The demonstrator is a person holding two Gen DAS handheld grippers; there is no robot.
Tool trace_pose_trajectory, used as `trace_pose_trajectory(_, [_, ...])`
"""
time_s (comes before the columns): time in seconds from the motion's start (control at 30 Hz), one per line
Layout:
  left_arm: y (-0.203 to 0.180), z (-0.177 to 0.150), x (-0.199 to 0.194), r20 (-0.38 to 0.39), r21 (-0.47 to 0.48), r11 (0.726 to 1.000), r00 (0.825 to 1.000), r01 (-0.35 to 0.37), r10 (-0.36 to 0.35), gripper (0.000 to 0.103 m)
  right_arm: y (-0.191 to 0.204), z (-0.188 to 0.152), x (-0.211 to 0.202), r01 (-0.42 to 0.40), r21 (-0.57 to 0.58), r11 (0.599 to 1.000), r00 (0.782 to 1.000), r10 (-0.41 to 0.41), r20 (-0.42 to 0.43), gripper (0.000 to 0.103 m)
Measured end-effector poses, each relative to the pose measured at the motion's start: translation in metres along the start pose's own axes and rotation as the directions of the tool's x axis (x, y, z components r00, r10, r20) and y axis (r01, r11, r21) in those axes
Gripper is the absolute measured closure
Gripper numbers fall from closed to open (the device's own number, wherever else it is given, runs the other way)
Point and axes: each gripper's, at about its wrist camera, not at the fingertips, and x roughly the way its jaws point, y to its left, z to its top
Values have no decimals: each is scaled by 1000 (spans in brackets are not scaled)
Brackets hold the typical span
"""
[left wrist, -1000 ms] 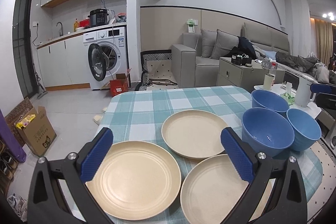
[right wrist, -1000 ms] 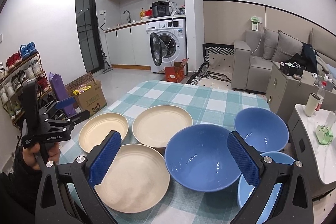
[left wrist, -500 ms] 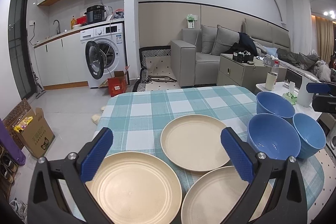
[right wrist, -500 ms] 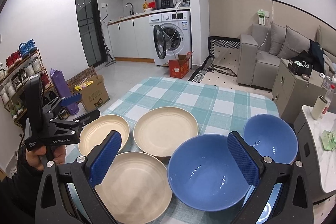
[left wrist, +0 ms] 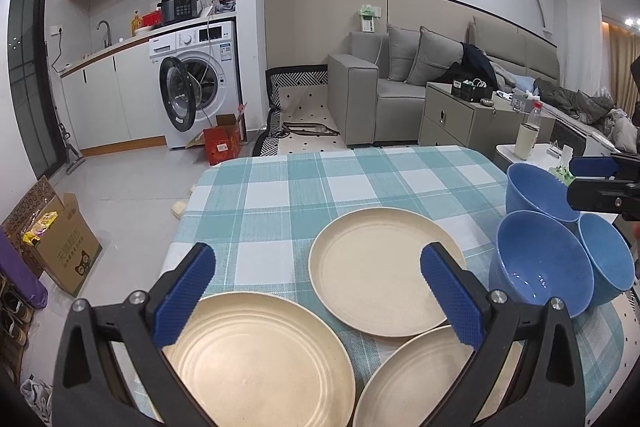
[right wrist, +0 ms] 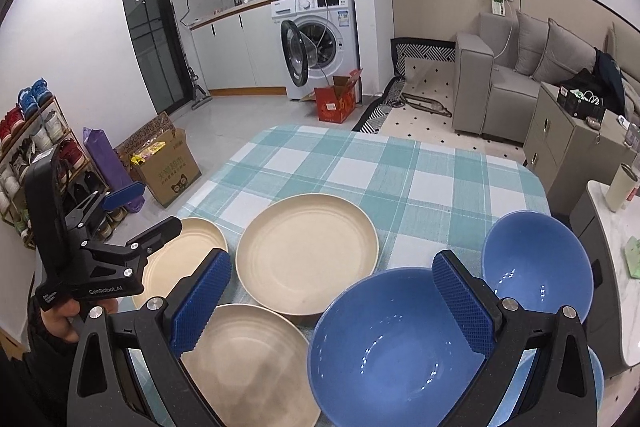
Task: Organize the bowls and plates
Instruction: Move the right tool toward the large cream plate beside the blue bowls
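Observation:
Three beige plates lie on the checked tablecloth: a near left plate, a middle plate and a near right plate. Three blue bowls cluster at the right: a near bowl, a far bowl and a right bowl. My left gripper hovers open above the plates, holding nothing. My right gripper is open over the near bowl and middle plate, also holding nothing. Each gripper shows in the other's view: the right gripper, the left gripper.
A white side table with a tumbler stands right of the dining table. On the floor to the left are a cardboard box and a shoe rack. A washing machine and sofa stand farther back.
The right gripper has lifted a little, so the bowls sit lower in its view, and it now shows at the right edge of the left wrist view. No dish has moved.

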Motion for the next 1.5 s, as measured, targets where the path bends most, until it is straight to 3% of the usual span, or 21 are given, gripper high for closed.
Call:
trace_pose_trajectory(1.07, [6, -1, 74, -157, -14, 1000, 988, -2, 0, 0, -31, 33, 120, 10, 21, 1000, 972, -5, -236, 1])
trace_pose_trajectory(1.5, [2, -5, 98, -223, -1, 1000, 975, 8, -8, 0, -34, 34, 153, 33, -14, 999, 939, -36, -342, 1])
